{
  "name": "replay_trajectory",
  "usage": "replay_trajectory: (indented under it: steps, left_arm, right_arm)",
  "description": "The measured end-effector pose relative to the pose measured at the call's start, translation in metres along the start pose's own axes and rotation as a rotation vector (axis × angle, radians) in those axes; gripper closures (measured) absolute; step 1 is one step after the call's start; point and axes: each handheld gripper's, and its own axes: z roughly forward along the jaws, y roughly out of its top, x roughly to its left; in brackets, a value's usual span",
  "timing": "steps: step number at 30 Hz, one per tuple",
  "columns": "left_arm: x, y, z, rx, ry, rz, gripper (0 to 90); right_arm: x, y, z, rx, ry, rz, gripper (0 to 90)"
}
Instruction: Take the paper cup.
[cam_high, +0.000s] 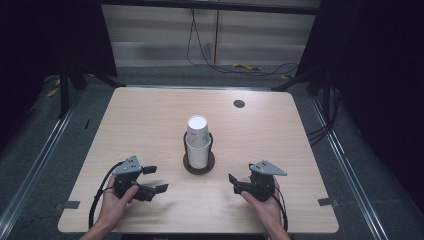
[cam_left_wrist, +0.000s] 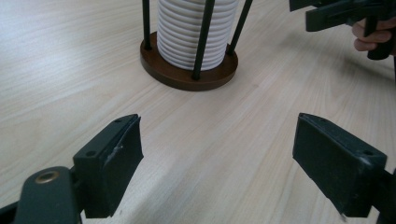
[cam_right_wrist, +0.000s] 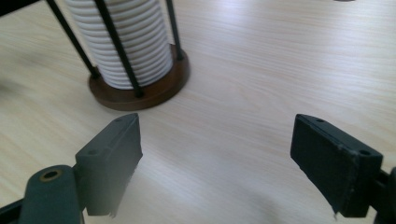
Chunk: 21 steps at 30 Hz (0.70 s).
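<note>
Here I am holding the left hand-held gripper (cam_high: 154, 179) and the right hand-held gripper (cam_high: 233, 183) low over the bench (cam_high: 150, 115), both with jaws spread wide and gripping nothing. Between them, mid-bench, a stack of white paper cups (cam_high: 197, 140) is standing in a wire holder (cam_high: 199, 162) on a brown base. I am judging the cups light and easily crushed, best pinched gently at the top cup's wall. Its small print is staying illegible.
</note>
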Motion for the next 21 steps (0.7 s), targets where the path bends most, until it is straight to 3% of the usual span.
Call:
replay_trajectory:
  steps: [5,14,21]
  left_arm:
    - [0.002,0.0,-0.001,-0.007,0.006,0.001,15.9]
    - [0.001,0.0,0.001,-0.006,-0.005,-0.012,15.9]
    - [0.0,0.001,0.001,0.002,-0.008,0.008,15.9]
  right_arm:
    - [0.008,0.002,-0.002,-0.02,0.042,-0.021,16.8]
    - [0.008,0.008,-0.005,-0.016,0.082,-0.031,17.0]
    - [0.014,0.016,-0.007,-0.03,0.112,-0.073,17.7]
